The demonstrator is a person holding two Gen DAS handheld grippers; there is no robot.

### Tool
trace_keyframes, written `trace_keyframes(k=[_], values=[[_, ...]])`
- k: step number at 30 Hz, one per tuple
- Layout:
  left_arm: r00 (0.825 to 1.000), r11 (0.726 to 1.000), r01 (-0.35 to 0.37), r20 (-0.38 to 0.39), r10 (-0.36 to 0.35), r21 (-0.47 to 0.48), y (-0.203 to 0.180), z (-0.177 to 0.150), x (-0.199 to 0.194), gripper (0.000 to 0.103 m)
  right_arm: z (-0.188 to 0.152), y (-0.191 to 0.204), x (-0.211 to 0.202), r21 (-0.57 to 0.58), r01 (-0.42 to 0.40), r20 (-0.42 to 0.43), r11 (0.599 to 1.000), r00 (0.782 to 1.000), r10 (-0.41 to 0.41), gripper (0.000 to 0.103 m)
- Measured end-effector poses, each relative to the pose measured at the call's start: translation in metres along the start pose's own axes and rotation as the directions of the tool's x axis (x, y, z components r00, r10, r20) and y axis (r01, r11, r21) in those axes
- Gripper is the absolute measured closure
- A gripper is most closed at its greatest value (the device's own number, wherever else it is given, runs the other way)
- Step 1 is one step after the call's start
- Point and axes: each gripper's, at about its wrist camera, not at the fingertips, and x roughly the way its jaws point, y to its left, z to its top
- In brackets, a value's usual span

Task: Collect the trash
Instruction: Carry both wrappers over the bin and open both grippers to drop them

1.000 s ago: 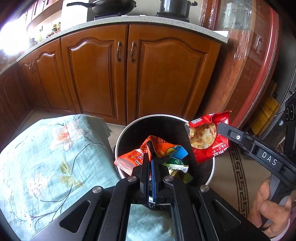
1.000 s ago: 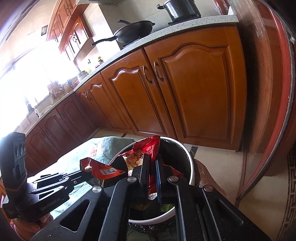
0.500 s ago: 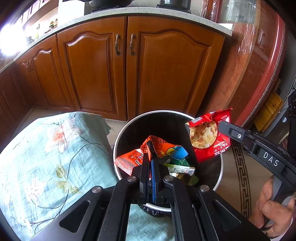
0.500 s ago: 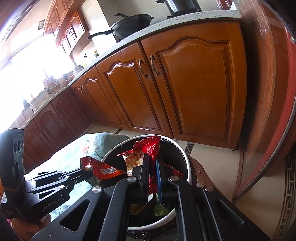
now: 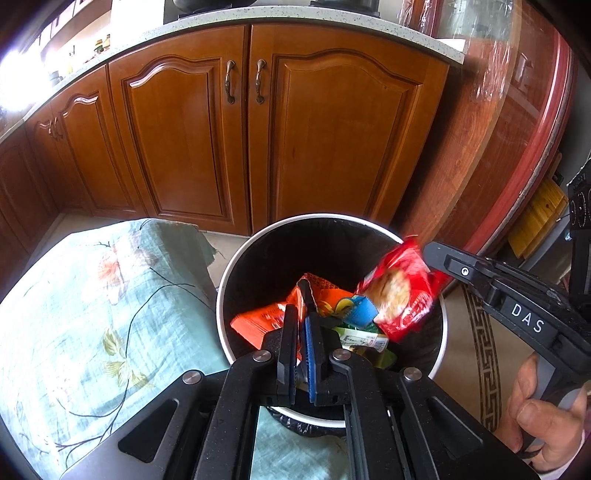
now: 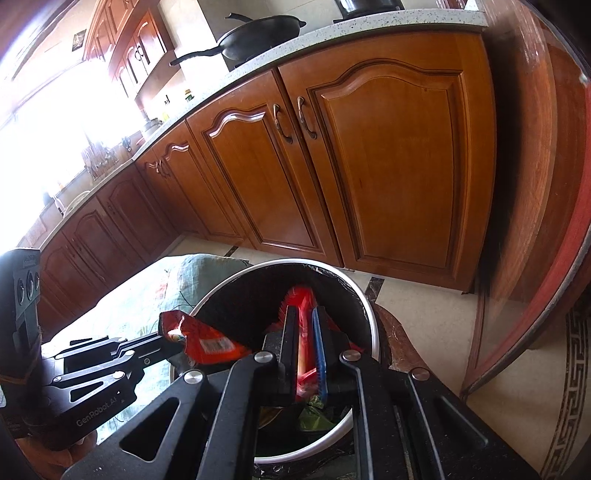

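The left gripper (image 5: 300,332) points steeply down into the mouth of a round trash bin (image 5: 219,306). Its jaws have just been opening and stand a narrow slit apart, with an orange snack wrapper (image 5: 258,325) between them. The wrapper shows sharp and sticks out sideways from the fingertips over the bin's near rim, so it looks pinched.

The right gripper (image 6: 306,332) slants down over the same bin from the other side, with a person's hand (image 5: 543,417) wrapped around its grip. Its jaws are slightly apart, and a red snack bag (image 5: 402,295) runs between them. In the left wrist view the bag is blurred and tilted, hanging at the fingertips over the inside of the bin, and the pads do not seem to press on it.

The bin is lined in black and has a white rim. It already holds a blue packet (image 5: 364,312) and green wrappers under the two held pieces. It stands on a pale tiled floor (image 6: 424,314), touching a surface draped in a teal floral cloth (image 5: 92,314).

On the far side of the bin, the curved red edge of a round wooden table (image 5: 517,166) rises close by. Behind it all runs a row of brown wooden cabinets (image 5: 184,147) under a speckled countertop (image 6: 369,27). A black wok (image 6: 258,31) sits on the counter. Bright window glare washes out the far corner.
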Motion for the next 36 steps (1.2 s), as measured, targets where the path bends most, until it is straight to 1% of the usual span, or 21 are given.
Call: trace_keyframes(k=[1, 2, 3, 5, 7, 9, 11, 13, 15, 18, 21, 23, 28, 30, 31, 34, 36], values=[[1.000, 1.000, 0.000, -0.006, 0.000, -0.004, 0.000, 0.000, 0.000, 0.091, 0.000, -0.001, 0.001, 0.001, 0.000, -0.003, 1.000, 1.000, 0.000, 0.092], [1.000, 1.000, -0.002, 0.001, 0.002, -0.010, 0.001, 0.000, -0.002, 0.082, 0.000, -0.002, 0.003, 0.004, -0.001, -0.009, 1.000, 1.000, 0.001, 0.091], [1.000, 1.000, -0.006, 0.013, 0.006, -0.014, 0.001, 0.000, -0.005, 0.074, 0.001, -0.004, 0.003, 0.011, -0.006, -0.013, 1.000, 1.000, 0.006, 0.088], [1.000, 1.000, -0.008, 0.028, 0.009, -0.022, 0.003, -0.003, -0.011, 0.068, 0.001, -0.006, 0.001, 0.024, -0.015, -0.009, 1.000, 1.000, 0.015, 0.077], [0.999, 0.999, -0.006, 0.043, 0.008, -0.036, 0.006, -0.007, -0.018, 0.065, -0.001, -0.008, -0.006, 0.035, -0.027, 0.010, 0.999, 1.000, 0.026, 0.053], [0.998, 0.998, -0.006, 0.060, 0.009, -0.055, 0.011, -0.014, -0.027, 0.059, -0.005, -0.008, -0.014, 0.050, -0.045, 0.031, 0.998, 0.999, 0.043, 0.045], [0.997, 0.997, 0.000, 0.079, 0.006, -0.074, 0.016, -0.025, -0.037, 0.056, -0.008, -0.007, -0.023, 0.061, -0.060, 0.053, 0.996, 0.997, 0.057, 0.039], [0.995, 0.995, 0.002, 0.101, 0.008, -0.103, 0.021, -0.036, -0.049, 0.050, -0.013, -0.005, -0.031, 0.072, -0.074, 0.074, 0.995, 0.995, 0.069, 0.028], [0.993, 0.992, 0.009, 0.121, 0.007, -0.128, 0.027, -0.049, -0.060, 0.045, -0.020, -0.001, -0.041, 0.081, -0.090, 0.096, 0.993, 0.992, 0.082, 0.023], [0.990, 0.988, 0.018, 0.144, 0.005, -0.155, 0.030, -0.067, -0.072, 0.043, -0.031, 0.006, -0.053, 0.085, -0.107, 0.115, 0.991, 0.989, 0.097, 0.022], [0.989, 0.988, 0.015, 0.145, 0.008, -0.157, 0.030, -0.072, -0.075, 0.043, -0.038, 0.013, -0.064, 0.085, -0.105, 0.138, 0.991, 0.986, 0.093, 0.022], [0.990, 0.989, 0.020, 0.143, 0.002, -0.149, 0.028, -0.069, -0.074, 0.043, -0.041, 0.015, -0.071, 0.086, -0.096, 0.155, 0.992, 0.985, 0.082, 0.022], [0.992, 0.994, -0.012, 0.122, 0.026, -0.109, 0.023, -0.046, -0.049, 0.043, -0.046, 0.012, -0.081, 0.111, -0.082, 0.176, 0.990, 0.983, 0.062, 0.022], [0.994, 0.993, -0.027, 0.099, 0.038, -0.113, 0.022, -0.038, -0.032, 0.043, -0.047, 0.009, -0.082, 0.124, -0.081, 0.173, 0.989, 0.983, 0.058, 0.022], [0.996, 0.993, -0.022, 0.085, 0.032, -0.115, 0.022, -0.035, -0.024, 0.043, -0.049, 0.007, -0.082, 0.128, -0.080, 0.170, 0.988, 0.984, 0.058, 0.022], [0.998, 0.993, -0.041, 0.039, 0.045, -0.111, 0.022, -0.036, -0.007, 0.043, -0.053, 0.003, -0.082, 0.130, -0.076, 0.154, 0.989, 0.986, 0.055, 0.022], [0.999, 0.993, -0.030, 0.023, 0.033, -0.115, 0.023, -0.043, -0.004, 0.043, -0.055, 0.000, -0.083, 0.134, -0.070, 0.150, 0.989, 0.987, 0.049, 0.022]])
